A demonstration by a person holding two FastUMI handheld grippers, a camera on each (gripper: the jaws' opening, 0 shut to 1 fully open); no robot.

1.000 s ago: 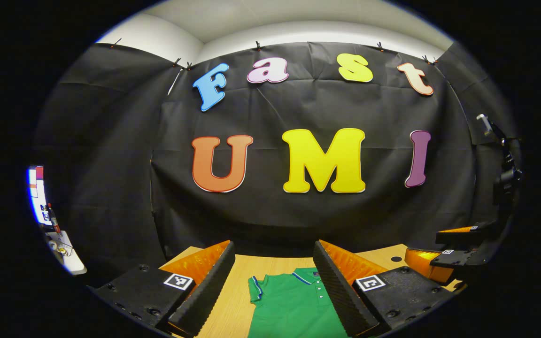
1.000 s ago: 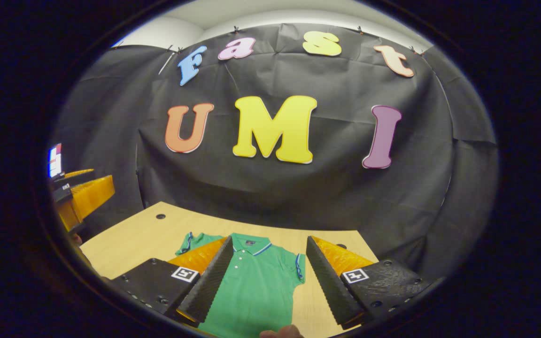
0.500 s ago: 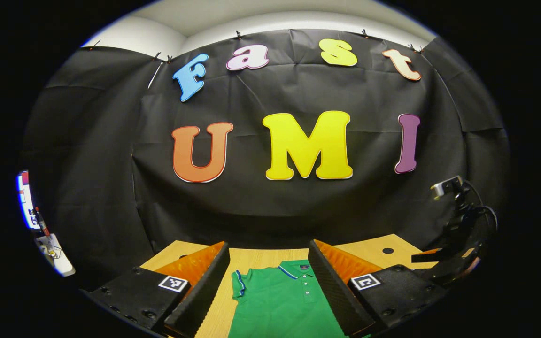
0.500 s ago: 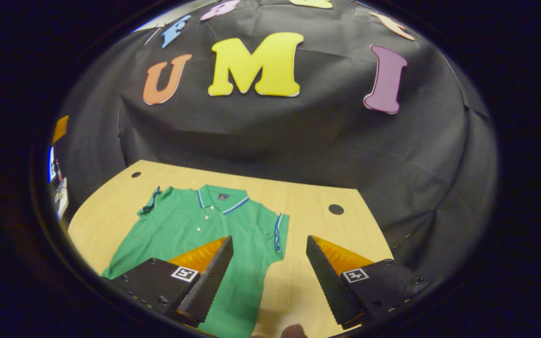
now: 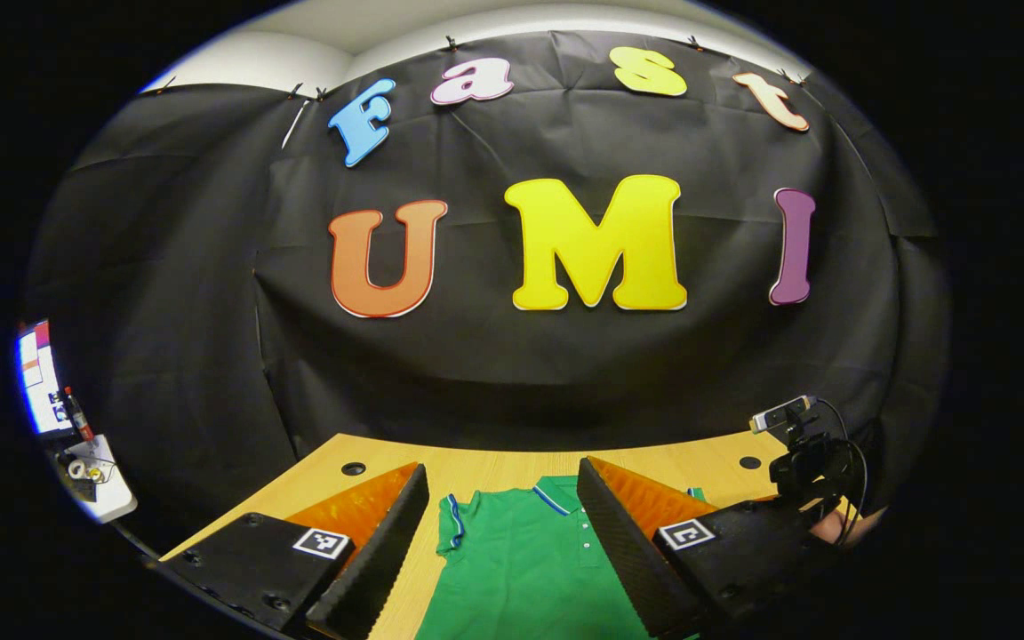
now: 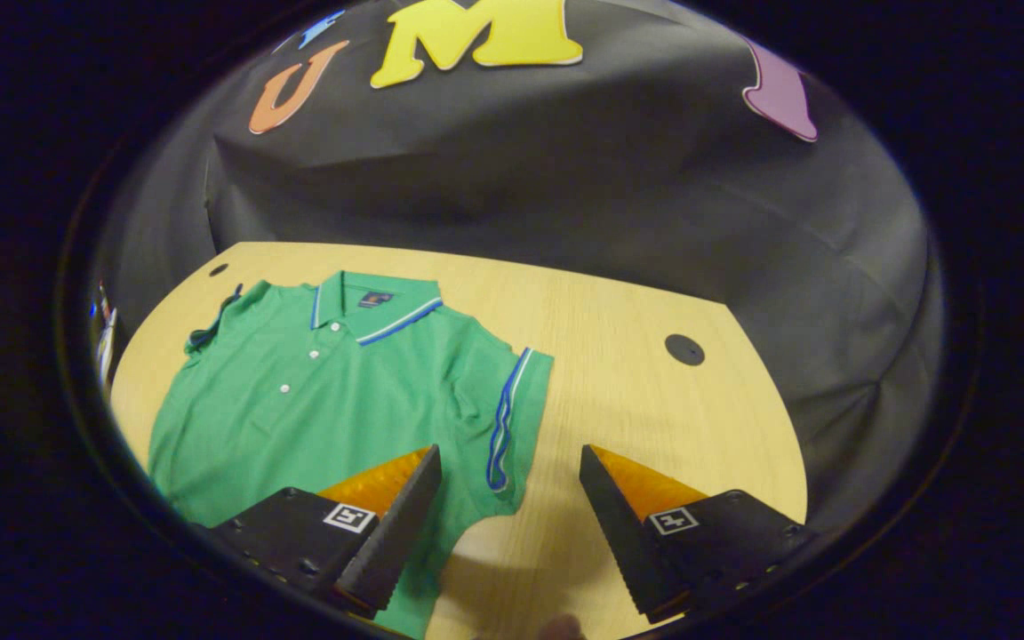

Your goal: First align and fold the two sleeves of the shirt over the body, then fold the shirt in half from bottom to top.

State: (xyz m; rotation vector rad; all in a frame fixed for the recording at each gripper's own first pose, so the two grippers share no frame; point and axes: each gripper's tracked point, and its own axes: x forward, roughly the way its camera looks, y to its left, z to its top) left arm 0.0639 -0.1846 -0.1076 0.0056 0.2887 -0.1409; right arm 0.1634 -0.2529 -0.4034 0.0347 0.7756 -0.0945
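Zero folds done: green short-sleeved polo shirt (image 6: pixel 325 382) lies flat on the pale wooden bench (image 6: pixel 619 373); left claw (image 5: pixel 494 542) and right claw (image 6: pixel 508 524) both spread, holding nothing.

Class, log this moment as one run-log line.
green polo shirt: flat, unfolded | wooden table | left gripper: open | right gripper: open above sleeve

Recording booth in a lab: black cloth wall (image 5: pixel 494 382) behind a wooden worktop (image 6: pixel 619 356); a mounted camera (image 5: pixel 783 416) at the worktop's edge.
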